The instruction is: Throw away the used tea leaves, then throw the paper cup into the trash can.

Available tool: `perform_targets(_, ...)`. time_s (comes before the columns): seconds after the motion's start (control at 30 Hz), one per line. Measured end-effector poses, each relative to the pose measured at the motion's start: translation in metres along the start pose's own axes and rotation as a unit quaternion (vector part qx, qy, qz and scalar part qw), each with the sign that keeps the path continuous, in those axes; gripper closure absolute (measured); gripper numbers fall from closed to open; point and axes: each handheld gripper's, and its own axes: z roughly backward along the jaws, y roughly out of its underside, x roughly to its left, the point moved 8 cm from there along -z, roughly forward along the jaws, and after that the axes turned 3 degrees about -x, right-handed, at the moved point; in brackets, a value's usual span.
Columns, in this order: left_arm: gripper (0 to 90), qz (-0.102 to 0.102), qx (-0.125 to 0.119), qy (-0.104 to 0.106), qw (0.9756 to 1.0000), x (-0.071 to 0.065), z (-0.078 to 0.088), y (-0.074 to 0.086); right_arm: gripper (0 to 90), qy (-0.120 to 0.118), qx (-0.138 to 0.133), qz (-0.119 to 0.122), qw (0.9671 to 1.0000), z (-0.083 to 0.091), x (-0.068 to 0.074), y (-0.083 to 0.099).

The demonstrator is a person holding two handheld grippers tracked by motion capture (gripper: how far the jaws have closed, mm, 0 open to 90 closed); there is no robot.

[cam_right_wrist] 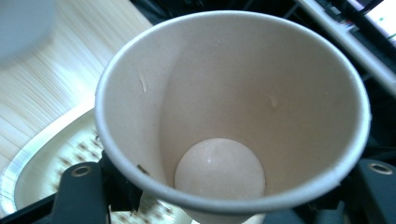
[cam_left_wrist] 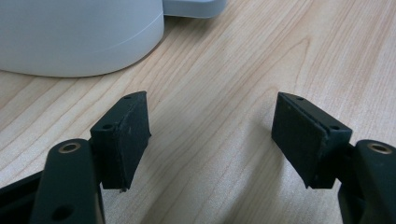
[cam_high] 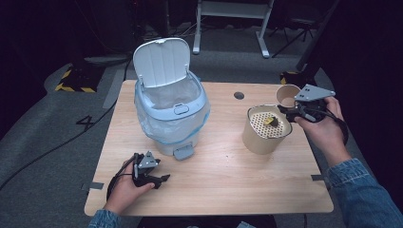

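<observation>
— From above, where was the paper cup (cam_high: 287, 94)?
— Far right on the desk (cam_high: 223, 166), held by the right gripper (cam_high: 291, 112) beside the strainer pot (cam_high: 266, 129). The left gripper (cam_high: 164, 179) sat near left, below the bin (cam_high: 168, 107).
— Its own view?
— Fingers (cam_left_wrist: 122, 135) wide, bare.
— Right view?
— Fingers (cam_right_wrist: 119, 186) clasped the cup (cam_right_wrist: 224, 107).

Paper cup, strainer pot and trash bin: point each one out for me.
paper cup (cam_right_wrist: 219, 93), right gripper view, on its inner wall
strainer pot (cam_high: 259, 140), high view, on its outer side
trash bin (cam_high: 161, 61), high view, on its raised lid
</observation>
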Motion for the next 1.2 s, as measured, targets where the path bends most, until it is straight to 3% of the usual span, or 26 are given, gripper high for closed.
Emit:
perform_targets(0.07,28.1,0.0,0.0,0.0,1.0,0.0,0.0,0.0,29.8,-0.01,0.0,-0.037,0.9993,0.001,0.001,0.0)
perform_targets(0.1,28.1,0.0,0.0,0.0,1.0,0.0,0.0,0.0,29.8,-0.034,-0.008,-0.079,0.9962,0.001,0.002,-0.001)
perform_targets(0.13,28.1,0.0,0.0,0.0,1.0,0.0,0.0,0.0,29.8,-0.034,-0.008,-0.079,0.9962,0.001,0.002,-0.001)
perform_targets(0.17,28.1,0.0,0.0,0.0,1.0,0.0,0.0,0.0,29.8,-0.049,-0.015,-0.094,0.9942,0.001,0.003,-0.002)
perform_targets(0.23,28.2,0.0,0.0,0.0,1.0,0.0,0.0,0.0,29.9,-0.09,-0.056,-0.129,0.9859,0.003,0.004,-0.008)
perform_targets(0.27,28.2,0.0,0.0,0.0,1.0,0.0,0.0,0.0,29.9,-0.09,-0.056,-0.129,0.9859,0.003,0.004,-0.008)
perform_targets(0.43,28.1,0.0,0.0,0.0,1.0,0.0,0.0,0.0,29.9,-0.134,-0.063,-0.146,0.9782,0.008,0.003,-0.009)
perform_targets(0.5,28.2,0.0,0.0,0.001,1.0,0.0,0.0,0.0,29.9,-0.163,-0.064,-0.156,0.972,0.011,0.004,-0.01)
perform_targets(0.73,28.1,0.0,0.0,0.001,1.0,0.0,0.0,0.0,29.9,-0.225,-0.093,-0.158,0.9569,0.02,0.007,-0.017)
perform_targets(0.83,28.2,-0.001,0.0,0.0,1.0,0.0,0.0,0.0,29.9,-0.233,-0.101,-0.152,0.9552,0.02,0.009,-0.022)
perform_targets(1.0,28.2,0.0,0.0,0.001,1.0,0.0,0.0,0.0,29.9,-0.238,-0.105,-0.134,0.9562,0.019,0.019,-0.037)
perform_targets(1.2,28.2,-0.001,0.0,0.0,1.0,0.0,0.0,0.0,29.8,-0.255,-0.118,-0.122,0.952,0.015,0.032,-0.064)
